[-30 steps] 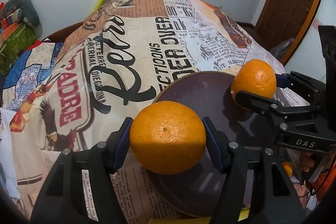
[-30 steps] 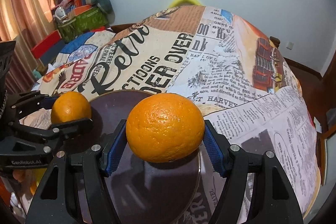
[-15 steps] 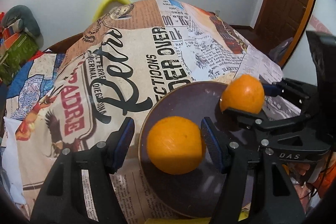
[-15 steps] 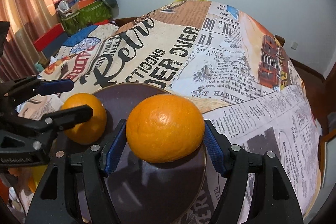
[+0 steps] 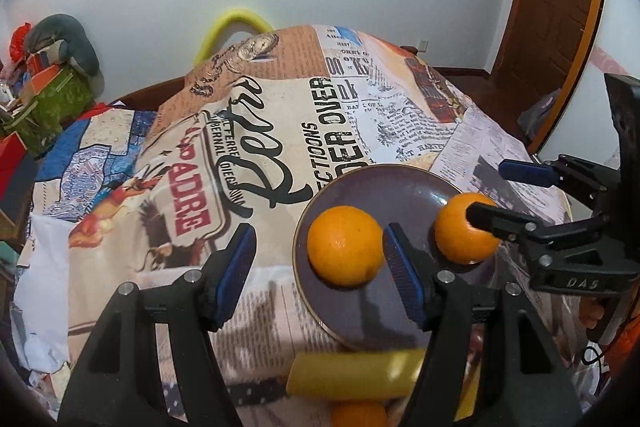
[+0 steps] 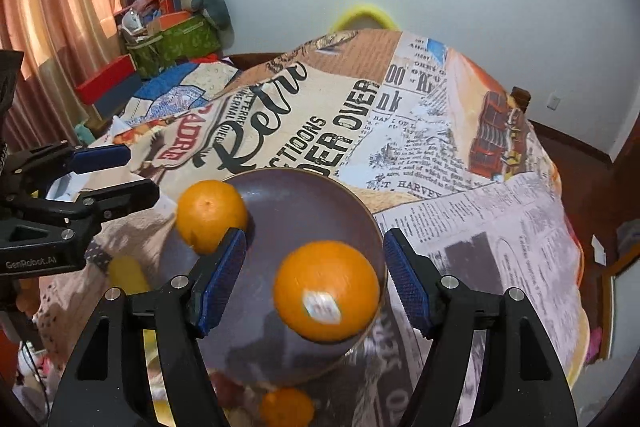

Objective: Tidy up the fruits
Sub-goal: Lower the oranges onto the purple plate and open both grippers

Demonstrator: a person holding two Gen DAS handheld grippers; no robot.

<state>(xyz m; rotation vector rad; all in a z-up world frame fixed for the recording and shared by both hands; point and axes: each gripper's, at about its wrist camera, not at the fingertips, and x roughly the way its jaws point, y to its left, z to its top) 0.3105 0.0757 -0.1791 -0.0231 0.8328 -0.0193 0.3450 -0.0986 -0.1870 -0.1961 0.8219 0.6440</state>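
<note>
Now two round oranges with dimpled, glossy peel lie inside the plate (image 5: 362, 183), a shallow round dish of dark purple-brown glaze with a thin tan rim. One orange (image 5: 345, 245) rests near the plate's left edge, as the left wrist view shows it. The other orange (image 6: 327, 293) sits toward the plate's opposite side and carries a small white sticker; it looks a little blurred.

The left gripper (image 5: 322, 273) hangs over the plate's left rim with its jaws apart and nothing between the ribbed blue pads; the first orange is beside its right pad. The right gripper (image 6: 314, 281) also stands with jaws apart; the sticker orange shows between the pads, not pressed by them.

Just before the plate's near edge lies a smooth yellow cylinder (image 5: 352, 373), and a third orange (image 5: 359, 414) shows below it. The plate stands on the surface, covered by a cloth (image 5: 280, 131) printed like old newspaper with bold letters.
</note>
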